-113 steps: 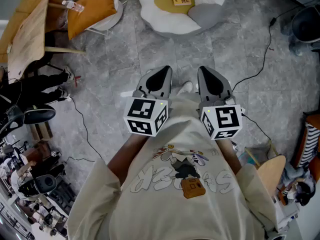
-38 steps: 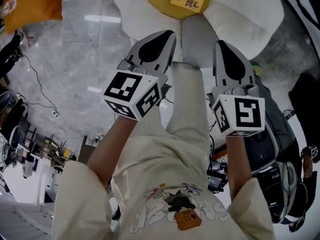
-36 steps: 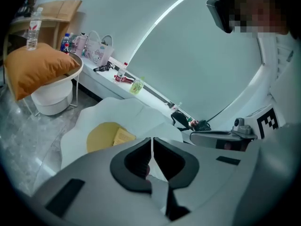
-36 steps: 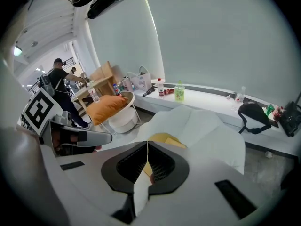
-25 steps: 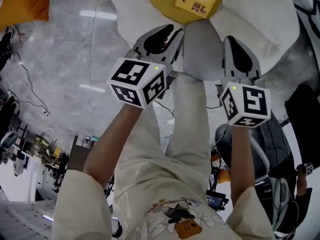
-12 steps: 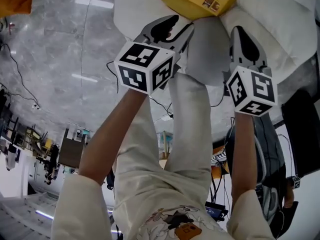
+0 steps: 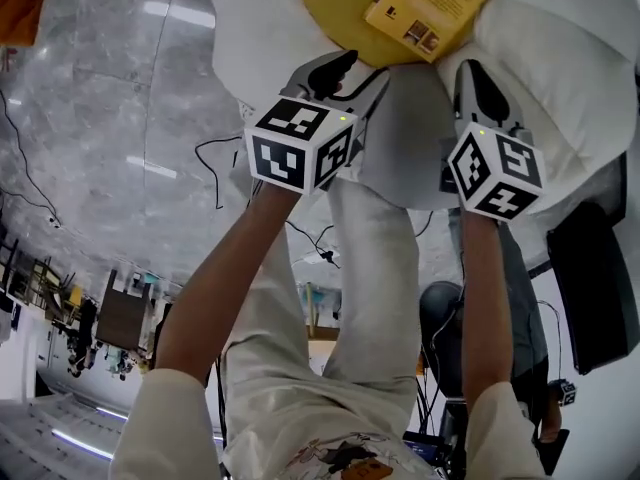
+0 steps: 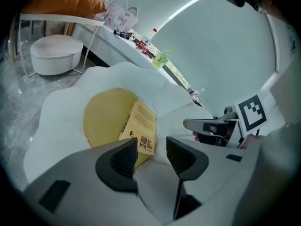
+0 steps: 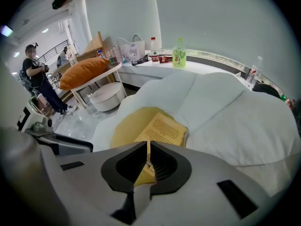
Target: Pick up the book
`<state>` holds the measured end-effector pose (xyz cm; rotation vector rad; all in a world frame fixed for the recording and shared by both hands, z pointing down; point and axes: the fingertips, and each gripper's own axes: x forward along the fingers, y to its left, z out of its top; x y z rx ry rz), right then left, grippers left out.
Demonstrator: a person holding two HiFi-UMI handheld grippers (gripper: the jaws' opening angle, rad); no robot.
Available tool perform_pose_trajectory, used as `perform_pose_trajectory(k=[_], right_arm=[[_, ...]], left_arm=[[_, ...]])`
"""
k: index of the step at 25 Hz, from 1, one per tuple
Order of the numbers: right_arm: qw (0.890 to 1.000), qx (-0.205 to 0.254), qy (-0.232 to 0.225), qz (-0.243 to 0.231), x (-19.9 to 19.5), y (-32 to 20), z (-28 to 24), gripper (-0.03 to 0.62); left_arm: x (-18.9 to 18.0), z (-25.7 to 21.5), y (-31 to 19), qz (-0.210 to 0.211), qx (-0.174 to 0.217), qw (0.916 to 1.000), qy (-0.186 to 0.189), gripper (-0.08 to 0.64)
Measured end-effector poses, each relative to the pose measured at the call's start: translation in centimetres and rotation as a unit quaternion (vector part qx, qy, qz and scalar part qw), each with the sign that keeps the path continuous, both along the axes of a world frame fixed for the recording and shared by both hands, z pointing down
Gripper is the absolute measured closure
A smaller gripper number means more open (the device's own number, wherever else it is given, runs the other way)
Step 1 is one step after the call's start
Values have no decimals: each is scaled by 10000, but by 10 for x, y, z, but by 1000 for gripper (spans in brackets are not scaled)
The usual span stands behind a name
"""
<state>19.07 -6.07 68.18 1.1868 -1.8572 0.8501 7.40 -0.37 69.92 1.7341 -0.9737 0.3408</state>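
Note:
A yellow book [image 7: 428,8] lies on the yellow centre [image 7: 335,3] of a white flower-shaped cushion [image 7: 560,78] on the floor. The book's near corner shows just past both grippers' tips in the left gripper view [image 8: 141,126] and the right gripper view [image 9: 162,128]. My left gripper [image 7: 352,73] hovers short of the book, its jaws opening with nothing between them [image 8: 152,147]. My right gripper [image 7: 475,78] is shut and empty [image 9: 148,159], also short of the book. Neither touches it.
An orange cushion [image 9: 84,72] rests on a white wire table, with a round white pouf [image 9: 106,95] under it. Bottles [image 9: 178,53] stand on a ledge behind. A person [image 9: 35,74] stands at far left. A cable [image 7: 215,168] crosses the grey floor; a dark bag [image 7: 590,278] lies at right.
Both grippers have sunk toward the cushion and the book now looms larger. The left jaws have spread apart; the right jaws stayed shut.

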Motion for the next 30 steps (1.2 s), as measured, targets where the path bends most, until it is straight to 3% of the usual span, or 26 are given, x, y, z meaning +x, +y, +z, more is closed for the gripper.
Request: perform_pose_trajectory(k=[4,7,10,12,15,17,20,30], right_arm=[[9996,-221,42,151,11,5,37,566],[9980,-486,344,225,29,9,76,565],[9974,-549,349,296,29,-6,108,559],[9969,-678,183,357,21,-16,124,493],[9953,-852,-124,451,18,-23,139,453],[9938,-970,-359,414,20,-18,146,363],[9906,-1149,-711,224,16,-11,156,280],[9820,-1615,-966,168,10,5,180,213]], left_arm=[[1,19,8,-120,16,9999,-61,371],[10,38,16,-19,-56,9999,-142,371],[6,50,6,38,-49,9998,-171,367],[-2,55,-3,4,-73,9998,-185,367],[-2,65,-8,-88,-133,9997,-185,367],[6,70,-5,-102,-154,9997,-186,367],[13,78,-2,-117,-165,9996,-214,367],[15,104,-8,-77,-268,9992,-297,367]])
